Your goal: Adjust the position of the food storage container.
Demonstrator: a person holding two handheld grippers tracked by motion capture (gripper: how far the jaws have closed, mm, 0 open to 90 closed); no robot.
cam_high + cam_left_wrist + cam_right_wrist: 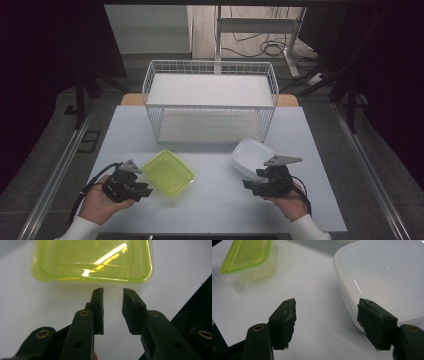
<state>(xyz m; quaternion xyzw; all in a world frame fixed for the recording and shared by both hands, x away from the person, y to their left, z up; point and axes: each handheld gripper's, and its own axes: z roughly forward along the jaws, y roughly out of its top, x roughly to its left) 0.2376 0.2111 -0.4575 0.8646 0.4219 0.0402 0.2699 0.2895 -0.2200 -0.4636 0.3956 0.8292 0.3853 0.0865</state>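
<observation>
A pale grey-white table (220,200) fills the middle of the high view, with dark floor on both sides, metal rails along the floor edges and loose cables on the lit floor at 12 o'clock. At the table's far edge, toward 12 o'clock, stands a white wire basket (210,100). Nearer the person, at about 7 o'clock from the basket, lies a green-lidded container (168,172); at about 5 o'clock from the basket sits an open white plastic container (252,157), well apart from the green one.

The left gripper (113,293) lies low at 9 o'clock of the green-lidded container (92,260), its jaws narrowly parted with nothing between them, the tips just short of the container's near wall. The right gripper (327,312) has its jaws spread wide and empty; the white plastic container (387,277) is just beside one jaw, at 5 o'clock of that container in the high view.
</observation>
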